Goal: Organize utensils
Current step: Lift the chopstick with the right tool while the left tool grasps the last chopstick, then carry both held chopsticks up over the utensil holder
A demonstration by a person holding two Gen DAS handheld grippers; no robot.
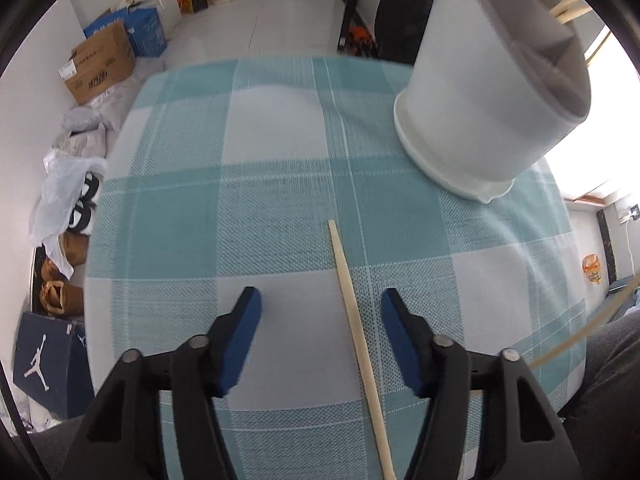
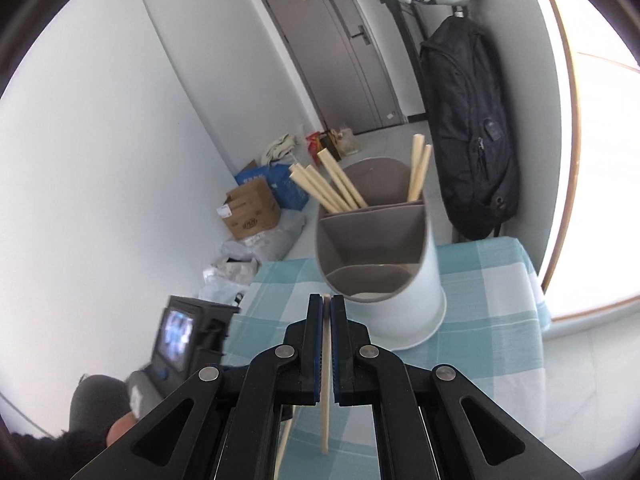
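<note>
A pale wooden chopstick (image 1: 356, 320) lies on the teal checked tablecloth (image 1: 280, 200); my open left gripper (image 1: 320, 312) hovers over it, the stick nearer the right finger. A white utensil holder with grey compartments (image 1: 492, 92) stands at the far right; it also shows in the right wrist view (image 2: 384, 256), with several chopsticks (image 2: 332, 188) in its back compartments. My right gripper (image 2: 327, 304) is shut on another chopstick (image 2: 325, 400), held in the air just in front of the holder.
The table's edges drop off all around. Cardboard boxes (image 1: 100, 64), bags and shoes lie on the floor at the left. A black backpack (image 2: 468, 120) hangs behind the holder. The left gripper's body with its screen (image 2: 176, 340) shows at the lower left.
</note>
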